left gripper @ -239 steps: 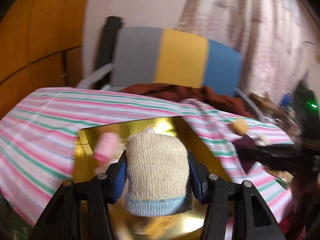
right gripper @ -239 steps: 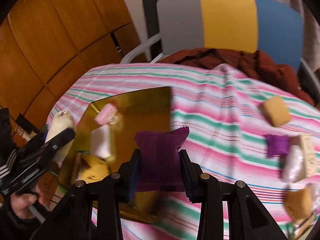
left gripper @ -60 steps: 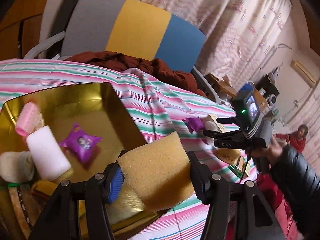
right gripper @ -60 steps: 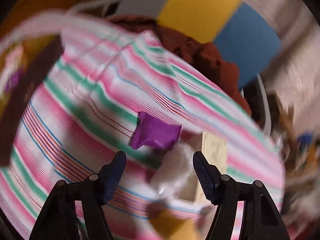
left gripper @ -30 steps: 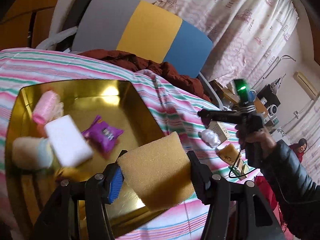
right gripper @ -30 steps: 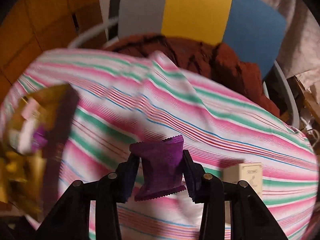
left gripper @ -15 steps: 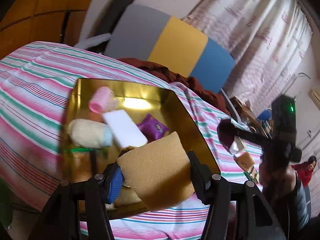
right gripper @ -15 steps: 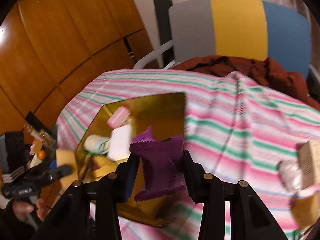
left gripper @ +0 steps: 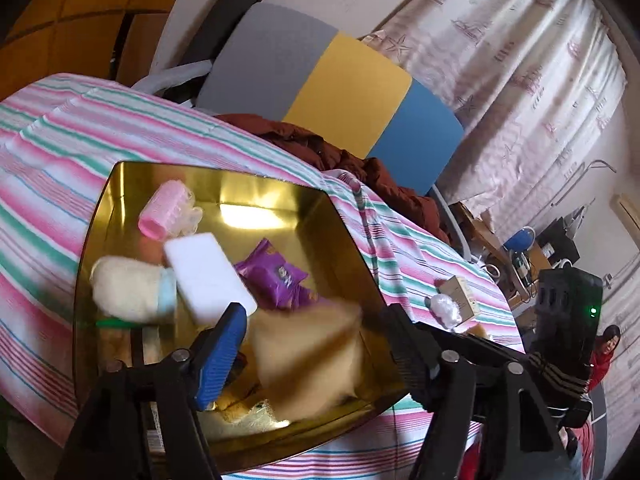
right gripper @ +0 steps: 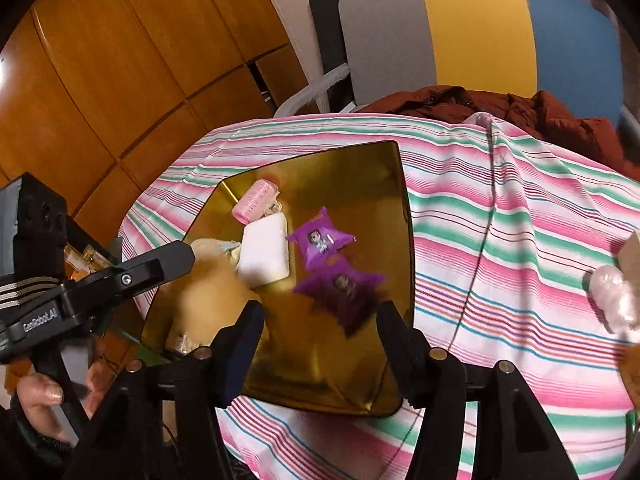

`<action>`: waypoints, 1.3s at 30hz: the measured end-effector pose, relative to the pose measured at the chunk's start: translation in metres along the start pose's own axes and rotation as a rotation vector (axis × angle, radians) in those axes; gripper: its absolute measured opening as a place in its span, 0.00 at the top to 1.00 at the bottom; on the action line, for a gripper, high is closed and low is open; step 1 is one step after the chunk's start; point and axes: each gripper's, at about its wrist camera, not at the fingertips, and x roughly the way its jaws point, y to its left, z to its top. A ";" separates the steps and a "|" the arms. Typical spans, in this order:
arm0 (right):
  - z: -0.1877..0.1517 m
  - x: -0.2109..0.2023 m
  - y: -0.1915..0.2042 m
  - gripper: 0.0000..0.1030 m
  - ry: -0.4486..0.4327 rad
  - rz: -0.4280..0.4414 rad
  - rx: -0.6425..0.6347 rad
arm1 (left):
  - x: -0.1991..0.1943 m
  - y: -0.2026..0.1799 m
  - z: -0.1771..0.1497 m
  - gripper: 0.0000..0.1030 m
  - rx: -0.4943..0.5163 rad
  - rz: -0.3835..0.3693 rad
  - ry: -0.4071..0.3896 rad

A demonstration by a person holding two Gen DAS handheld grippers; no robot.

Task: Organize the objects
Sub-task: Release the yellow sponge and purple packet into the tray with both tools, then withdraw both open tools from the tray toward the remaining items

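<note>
Both grippers hang over the gold tray (right gripper: 404, 216) in the middle of each view, apparently to drop loose things into one container. The left gripper (left gripper: 316, 344), at the bottom of its frame, has its jaws spread wide, and the blurred yellow sponge (left gripper: 308, 360) sits between them untouched, seemingly falling into the tray's near corner. The right gripper (right gripper: 318, 326) likewise stands wide open, angled down over the tray's near edge, with a blurred purple packet (right gripper: 340, 288) just above its fingers, free of them. A second purple packet (right gripper: 320, 240), a white block (right gripper: 264, 252) and a pink roller (right gripper: 256, 200) already lie inside.
</note>
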 end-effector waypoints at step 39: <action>-0.018 -0.039 0.012 0.00 -0.169 -0.333 -0.082 | -0.026 -0.029 -0.037 0.28 0.251 0.400 -0.060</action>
